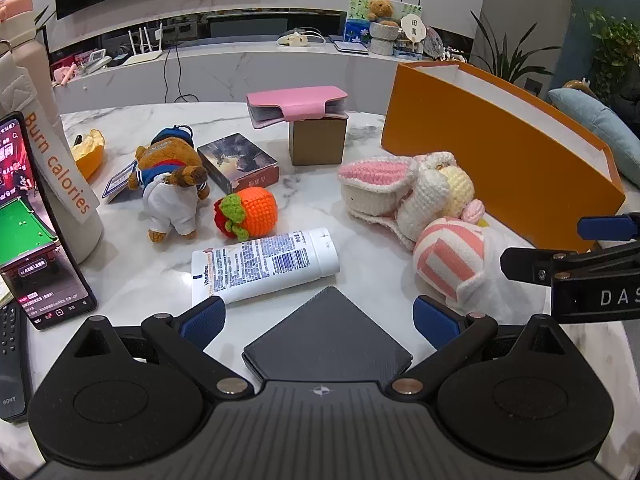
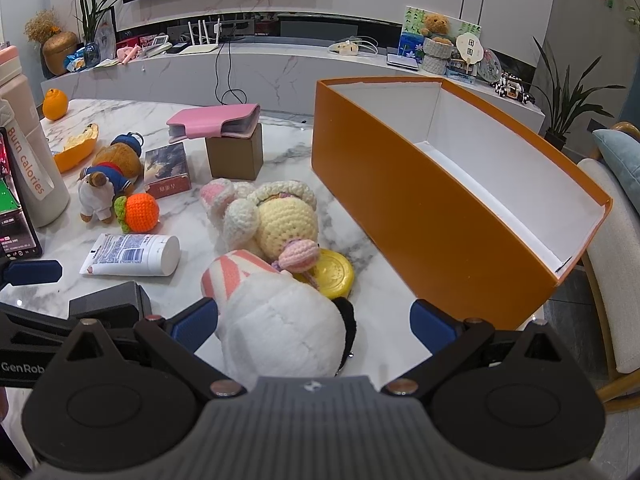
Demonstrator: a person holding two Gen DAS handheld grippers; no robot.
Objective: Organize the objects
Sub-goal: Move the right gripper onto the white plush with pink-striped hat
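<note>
My left gripper [image 1: 318, 318] is open, its blue pads either side of a flat black box [image 1: 328, 338] on the marble table [image 1: 132, 284]. My right gripper [image 2: 314, 322] is open around a white plush toy with pink stripes [image 2: 280, 320], which also shows in the left wrist view [image 1: 456, 264]. An open orange box [image 2: 440, 184] stands at the right, white and empty inside. A Vaseline tube [image 1: 264, 266], crochet orange [image 1: 248, 212], crochet bunny [image 1: 400, 188] and bear plush [image 1: 172, 184] lie on the table.
A card box [image 1: 238, 162], a brown carton [image 1: 318, 140] with a pink wallet [image 1: 296, 106] on top, orange peel [image 1: 88, 152], a yellow disc [image 2: 332, 274], a water bottle [image 1: 52, 168], a phone [image 1: 28, 220] and a remote [image 1: 12, 364] lie around. A chair [image 2: 612, 264] stands right.
</note>
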